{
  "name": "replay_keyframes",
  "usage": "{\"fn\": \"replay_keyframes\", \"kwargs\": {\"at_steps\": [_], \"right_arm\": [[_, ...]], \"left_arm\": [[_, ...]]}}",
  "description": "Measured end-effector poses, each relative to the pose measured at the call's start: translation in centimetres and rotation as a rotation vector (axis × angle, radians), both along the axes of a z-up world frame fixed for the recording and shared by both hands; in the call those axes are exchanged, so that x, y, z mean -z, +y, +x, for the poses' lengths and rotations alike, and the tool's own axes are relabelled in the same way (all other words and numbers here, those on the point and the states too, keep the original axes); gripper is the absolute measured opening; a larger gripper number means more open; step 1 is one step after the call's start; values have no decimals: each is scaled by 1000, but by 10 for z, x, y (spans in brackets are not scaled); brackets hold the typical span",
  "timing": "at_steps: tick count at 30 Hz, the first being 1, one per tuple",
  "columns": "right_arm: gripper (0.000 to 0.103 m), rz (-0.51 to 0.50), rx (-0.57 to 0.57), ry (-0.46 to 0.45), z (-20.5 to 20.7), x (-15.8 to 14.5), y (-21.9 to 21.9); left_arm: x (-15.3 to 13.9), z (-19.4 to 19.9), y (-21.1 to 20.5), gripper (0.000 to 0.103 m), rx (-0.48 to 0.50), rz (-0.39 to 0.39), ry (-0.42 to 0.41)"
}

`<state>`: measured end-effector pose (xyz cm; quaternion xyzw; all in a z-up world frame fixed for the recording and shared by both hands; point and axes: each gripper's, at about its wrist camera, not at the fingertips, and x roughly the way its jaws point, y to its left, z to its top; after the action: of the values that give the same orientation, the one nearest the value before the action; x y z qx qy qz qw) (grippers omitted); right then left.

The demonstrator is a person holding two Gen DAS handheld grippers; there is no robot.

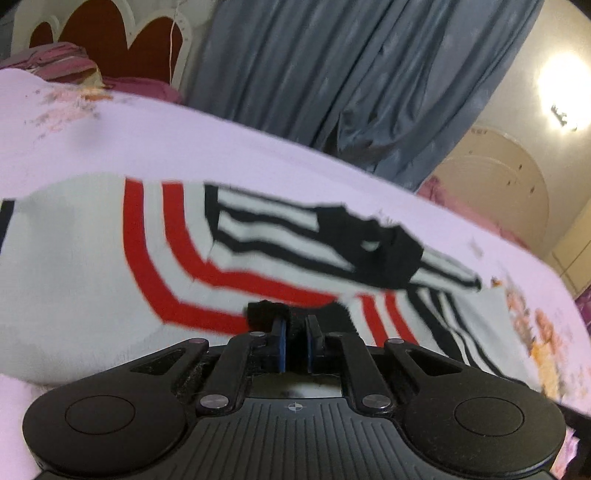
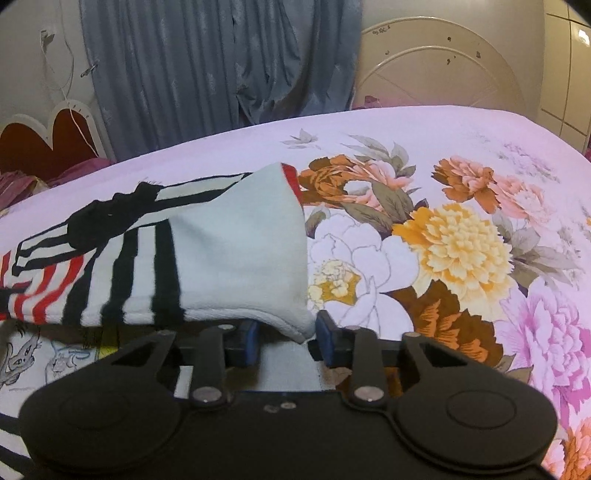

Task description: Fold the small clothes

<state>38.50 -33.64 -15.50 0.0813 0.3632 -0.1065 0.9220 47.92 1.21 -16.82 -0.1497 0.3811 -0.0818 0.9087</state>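
A small white garment point(image 1: 92, 258) with red and black stripes lies spread on the bed. My left gripper point(image 1: 294, 325) is shut on a black edge of the garment point(image 1: 266, 310), its blue pads point(image 1: 282, 343) close together. In the right wrist view the garment's point(image 2: 236, 251) white part is lifted and folded over. My right gripper point(image 2: 286, 332) has its jaws apart, with the white hem point(image 2: 291, 325) lying between the blue pads point(image 2: 251, 341); whether they pinch it is unclear.
The bed has a pink sheet with large flower prints point(image 2: 461, 240). Grey-blue curtains point(image 2: 221, 66) hang behind. A headboard with red heart shapes point(image 1: 110, 33) and purple bedding point(image 1: 55, 59) are at the far left.
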Motion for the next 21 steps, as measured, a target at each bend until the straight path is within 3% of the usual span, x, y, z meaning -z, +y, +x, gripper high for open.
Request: {"fn": "replay_keyframes", "kwargs": {"at_steps": [4, 8, 11, 13, 14, 21], "right_arm": [[17, 36, 24, 21, -4, 8, -13], [18, 53, 1, 35, -6, 7, -17], [27, 86, -20, 37, -12, 2, -20], [44, 116, -13, 21, -20, -3, -24], [47, 123, -7, 6, -23, -7, -27], [49, 144, 3, -64, -3, -26, -40]], "left_arm": [[15, -1, -2, 9, 1, 20, 40], [10, -5, -6, 9, 6, 70, 36], [0, -9, -4, 9, -23, 87, 14], [-9, -13, -3, 9, -24, 94, -5], [-14, -15, -2, 9, -22, 92, -15], [-16, -7, -33, 9, 70, 57, -2]]}}
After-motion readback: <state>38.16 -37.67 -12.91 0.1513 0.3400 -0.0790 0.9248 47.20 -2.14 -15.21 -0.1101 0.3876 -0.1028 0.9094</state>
